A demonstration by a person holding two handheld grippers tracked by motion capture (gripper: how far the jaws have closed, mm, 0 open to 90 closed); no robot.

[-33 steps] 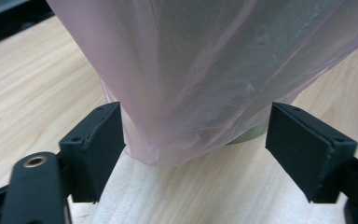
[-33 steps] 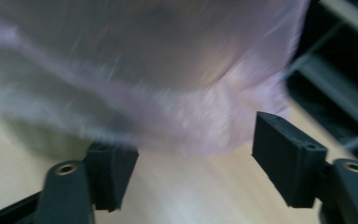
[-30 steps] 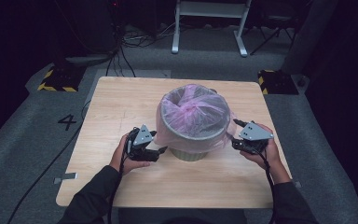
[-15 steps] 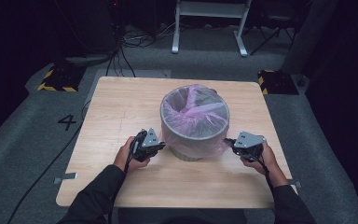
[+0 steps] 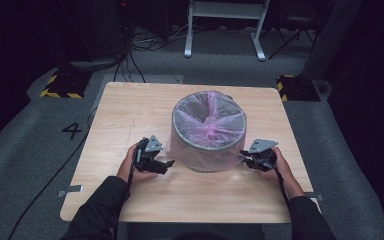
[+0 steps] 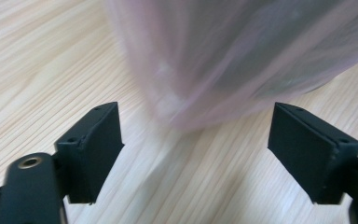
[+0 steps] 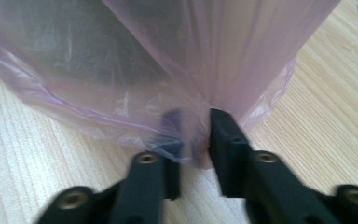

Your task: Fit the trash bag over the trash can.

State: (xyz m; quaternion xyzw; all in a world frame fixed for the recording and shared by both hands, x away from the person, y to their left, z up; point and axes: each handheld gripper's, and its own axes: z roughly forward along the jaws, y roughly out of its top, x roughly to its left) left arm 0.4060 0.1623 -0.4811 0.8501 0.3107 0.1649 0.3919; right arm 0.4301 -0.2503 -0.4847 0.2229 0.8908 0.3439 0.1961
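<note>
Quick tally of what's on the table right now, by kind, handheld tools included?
Bins: 1, grey bin
Bags: 1, pink bag pulled over the bin
Tools: 2, left tool and right tool
Total: 4

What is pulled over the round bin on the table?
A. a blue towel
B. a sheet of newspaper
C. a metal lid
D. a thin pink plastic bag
D: a see-through pink bag lines the grey bin and hangs down its outside to the table; the right gripper view shows the same pink film.
</note>
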